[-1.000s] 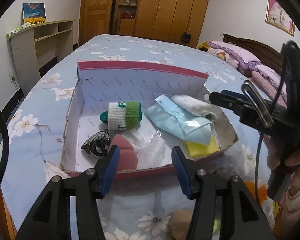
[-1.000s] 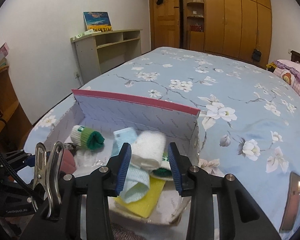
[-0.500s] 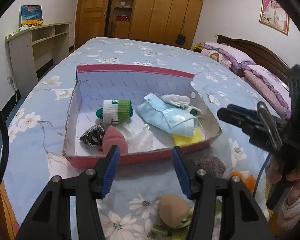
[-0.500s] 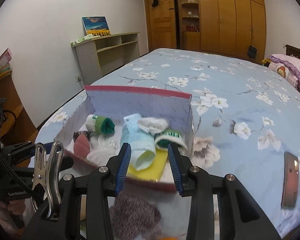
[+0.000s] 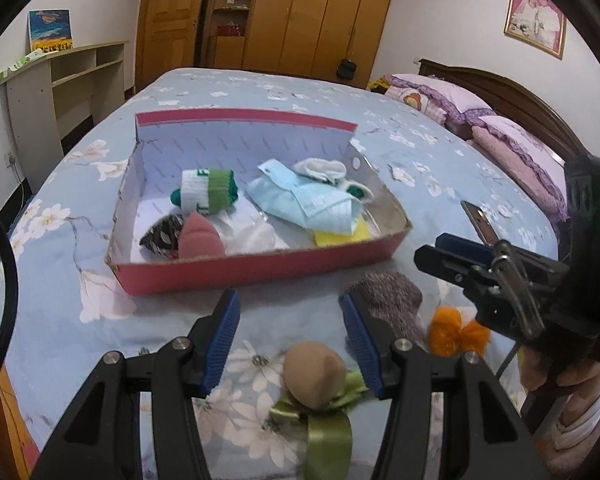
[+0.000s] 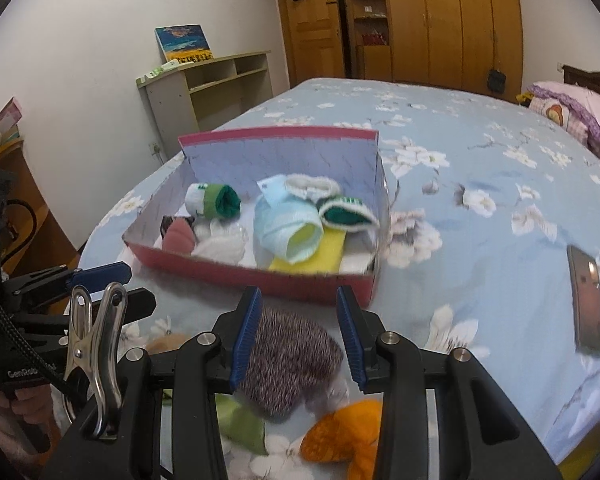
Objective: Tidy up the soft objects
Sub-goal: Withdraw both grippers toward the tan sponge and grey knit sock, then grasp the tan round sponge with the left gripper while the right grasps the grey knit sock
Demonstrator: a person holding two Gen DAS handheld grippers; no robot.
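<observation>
A red cardboard box sits on the bed and holds rolled green-white socks, a light blue mask, a yellow sponge and a pink sponge. In front of the box lie a grey knitted sock, a tan sponge on a green ribbon, and an orange pompom. My left gripper is open and empty above the tan sponge. My right gripper is open and empty over the grey sock.
A phone lies on the floral bedsheet right of the box. Pillows and the headboard are at the far right. A shelf unit stands by the left wall. The bed's front edge is close below the grippers.
Both grippers have pulled back from the box toward the bed's front edge. The white sock that sat between the right gripper's fingers now lies in the box. The loose items have come into view.
</observation>
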